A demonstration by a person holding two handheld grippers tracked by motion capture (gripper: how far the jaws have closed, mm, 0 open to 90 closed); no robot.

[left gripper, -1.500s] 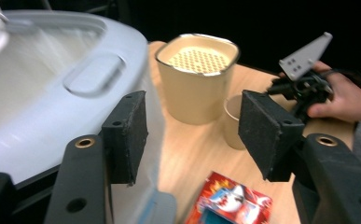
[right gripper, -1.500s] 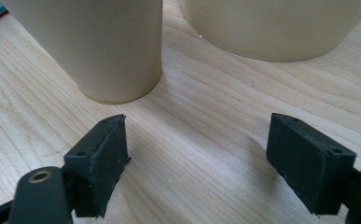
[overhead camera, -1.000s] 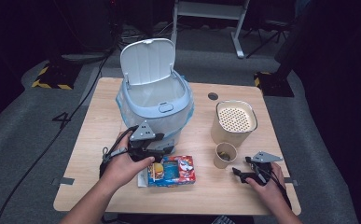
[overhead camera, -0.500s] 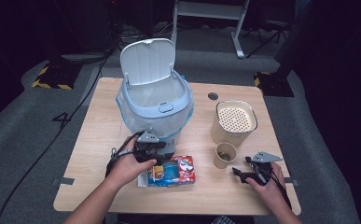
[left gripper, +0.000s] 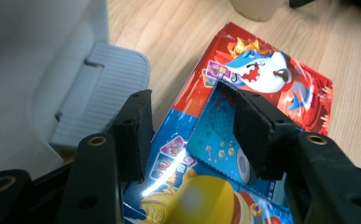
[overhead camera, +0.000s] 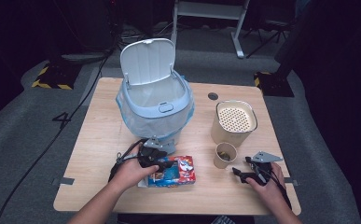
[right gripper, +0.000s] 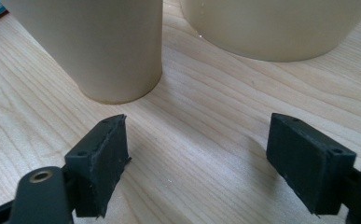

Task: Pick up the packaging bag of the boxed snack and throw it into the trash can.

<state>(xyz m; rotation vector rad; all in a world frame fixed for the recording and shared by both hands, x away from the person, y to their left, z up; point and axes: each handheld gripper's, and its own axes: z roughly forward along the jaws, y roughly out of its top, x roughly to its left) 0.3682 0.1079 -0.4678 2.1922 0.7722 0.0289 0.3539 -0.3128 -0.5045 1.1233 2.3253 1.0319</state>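
The left gripper was lowered from above the box until its fingers straddled the raised flap. Its jaws were being closed, the flap between them, the right-hand pad touching it, the other apart.

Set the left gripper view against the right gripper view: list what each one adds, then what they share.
Left gripper view adds: the bin's grey pedal, the shark picture on the box, and the left gripper, whose jaws have just been closing with the box's raised flap between them.
Right gripper view adds: the wide beige container and the right gripper, open over bare wood.
Shared: the table, the cup, and the box, a mere blue corner in the right gripper view.
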